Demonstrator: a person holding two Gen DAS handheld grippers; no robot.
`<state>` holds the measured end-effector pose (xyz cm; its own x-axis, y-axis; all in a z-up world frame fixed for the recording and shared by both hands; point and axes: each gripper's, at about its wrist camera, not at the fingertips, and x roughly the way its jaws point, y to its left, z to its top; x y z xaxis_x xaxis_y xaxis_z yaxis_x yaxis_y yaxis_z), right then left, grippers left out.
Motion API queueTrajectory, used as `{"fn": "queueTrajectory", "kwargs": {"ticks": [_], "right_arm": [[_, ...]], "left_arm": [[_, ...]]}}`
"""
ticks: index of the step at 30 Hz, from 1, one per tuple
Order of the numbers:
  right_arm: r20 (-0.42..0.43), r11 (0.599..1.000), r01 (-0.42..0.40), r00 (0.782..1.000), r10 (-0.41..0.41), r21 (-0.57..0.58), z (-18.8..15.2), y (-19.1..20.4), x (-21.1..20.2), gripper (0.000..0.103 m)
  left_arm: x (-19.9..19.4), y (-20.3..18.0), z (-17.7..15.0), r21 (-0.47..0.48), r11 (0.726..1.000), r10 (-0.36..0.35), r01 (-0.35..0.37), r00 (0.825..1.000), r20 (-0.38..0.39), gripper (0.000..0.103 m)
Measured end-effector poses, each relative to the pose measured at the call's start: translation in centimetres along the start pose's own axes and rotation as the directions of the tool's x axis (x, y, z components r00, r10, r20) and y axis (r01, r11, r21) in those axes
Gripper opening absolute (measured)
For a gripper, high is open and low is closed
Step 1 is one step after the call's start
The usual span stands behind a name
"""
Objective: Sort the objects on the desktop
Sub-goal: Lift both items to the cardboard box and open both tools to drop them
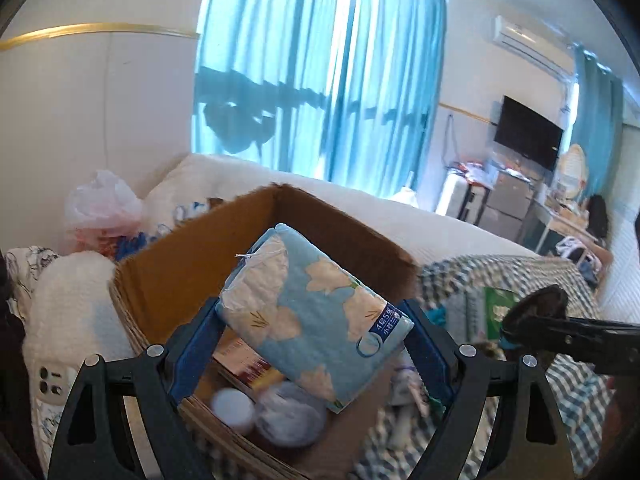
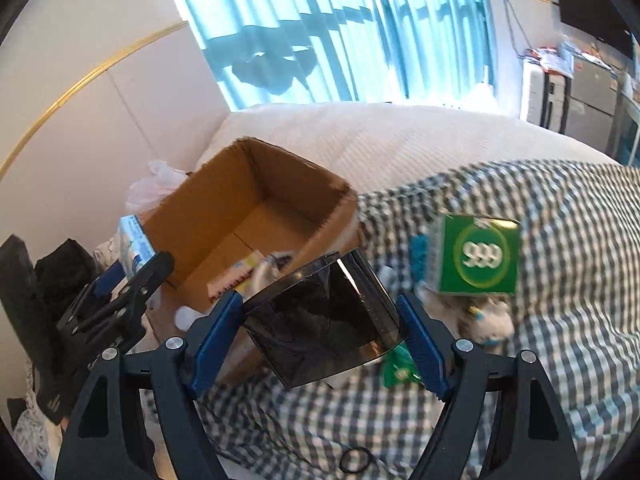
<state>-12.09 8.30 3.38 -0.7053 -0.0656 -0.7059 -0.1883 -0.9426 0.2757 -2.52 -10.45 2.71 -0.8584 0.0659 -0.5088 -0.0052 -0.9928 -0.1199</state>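
My left gripper (image 1: pixel 314 340) is shut on a soft blue tissue pack with cream flowers (image 1: pixel 312 312), held in the air over an open cardboard box (image 1: pixel 192 256). My right gripper (image 2: pixel 320 330) is shut on a dark tinted clear visor-like piece (image 2: pixel 320 320), held above the checked cloth just right of the cardboard box (image 2: pixel 256 196). The left gripper with its pack shows at the left of the right wrist view (image 2: pixel 124 288). The right gripper's dark piece shows at the right of the left wrist view (image 1: pixel 536 312). A white bottle (image 1: pixel 234 404) and a red-printed packet (image 1: pixel 244 360) lie in the box.
A green box marked 999 (image 2: pixel 476 258) and small white and green items (image 2: pixel 400 368) lie on the blue-and-white checked cloth (image 2: pixel 560 320). A black hair ring (image 2: pixel 356 460) lies near the front. A white pillow (image 1: pixel 68 304) and plastic bag (image 1: pixel 100 208) sit left of the box.
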Motion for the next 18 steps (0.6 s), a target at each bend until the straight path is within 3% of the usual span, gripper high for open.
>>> {"fn": "queueTrajectory", "kwargs": {"ticks": [5, 10, 18], "right_arm": [[-0.004, 1.0, -0.022, 1.0, 0.022, -0.011, 1.5, 2.1, 2.8, 0.078], [0.0, 1.0, -0.017, 1.0, 0.017, -0.004, 3.5, 3.6, 6.6, 0.078], [-0.022, 0.995, 0.006, 1.0, -0.004, 0.096, 5.8, 3.2, 12.4, 0.079]], "left_arm": [[2.5, 2.1, 1.5, -0.031, 0.999, 0.034, -0.035, 0.999, -0.016, 0.089], [5.0, 2.8, 2.7, 0.0, 0.997, 0.072, -0.072, 0.997, -0.027, 0.089], [8.7, 5.7, 2.6, -0.065, 0.996, 0.055, -0.062, 0.993, -0.104, 0.089]]}}
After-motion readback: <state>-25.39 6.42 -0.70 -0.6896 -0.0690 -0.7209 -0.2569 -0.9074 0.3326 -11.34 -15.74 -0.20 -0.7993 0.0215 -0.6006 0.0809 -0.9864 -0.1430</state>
